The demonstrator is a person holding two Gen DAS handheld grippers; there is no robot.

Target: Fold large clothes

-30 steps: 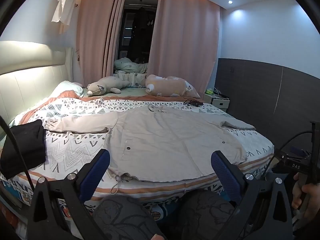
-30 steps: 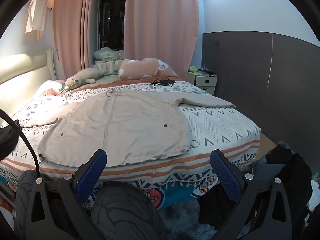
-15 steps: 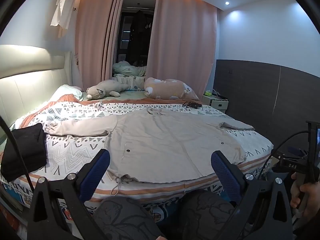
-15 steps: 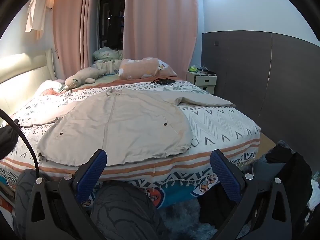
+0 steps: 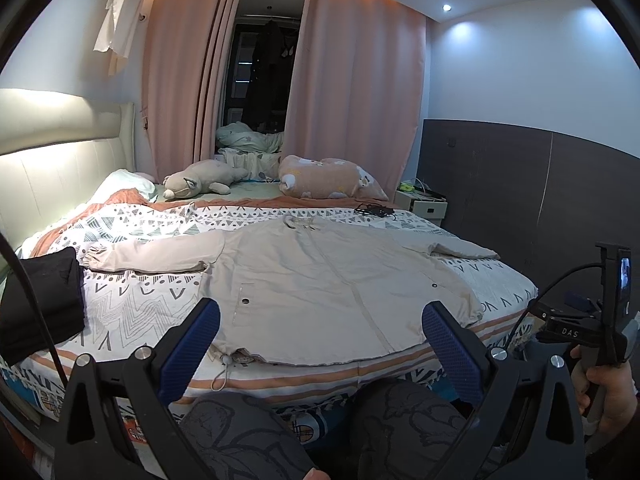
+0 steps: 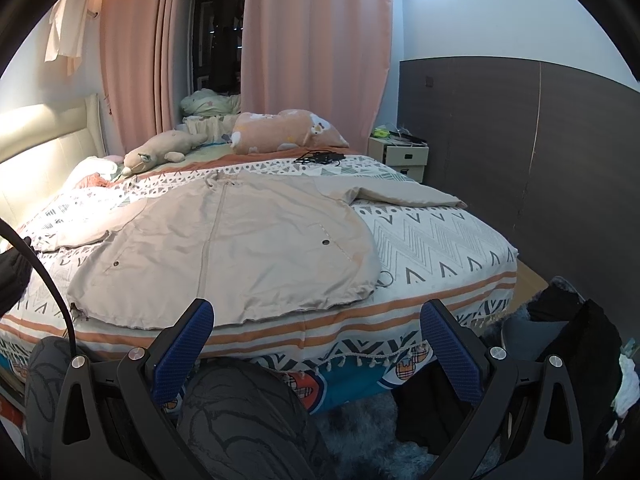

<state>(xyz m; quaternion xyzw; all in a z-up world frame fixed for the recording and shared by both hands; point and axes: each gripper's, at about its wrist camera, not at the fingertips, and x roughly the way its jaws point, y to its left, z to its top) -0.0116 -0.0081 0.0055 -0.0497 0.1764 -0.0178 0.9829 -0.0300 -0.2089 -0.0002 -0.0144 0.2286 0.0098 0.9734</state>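
Note:
A large beige coat (image 5: pixel 320 280) lies flat and face up on the patterned bed (image 5: pixel 132 312), both sleeves spread out, hem at the near edge. The right wrist view shows the same coat (image 6: pixel 240 248) with its right sleeve (image 6: pixel 408 196) stretched toward the far right. My left gripper (image 5: pixel 320 336) hangs open in front of the hem, over the person's knees, touching nothing. My right gripper (image 6: pixel 316 340) is open too, held short of the bed's near edge with nothing between its blue pads. A hand grips the right gripper's handle (image 5: pixel 600 360) at the left wrist view's right border.
A folded black garment (image 5: pixel 40 300) sits at the bed's left side. Plush toys (image 5: pixel 204 180) and a pink pillow (image 5: pixel 328 180) lie at the far end, with a black cable bundle (image 5: pixel 374 211). A nightstand (image 6: pixel 400 156) stands at the far right. Dark clothes (image 6: pixel 560 360) are heaped on the floor.
Both views have shifted only slightly, the left one tilting a little upward. The coat has not moved and both grippers stay open.

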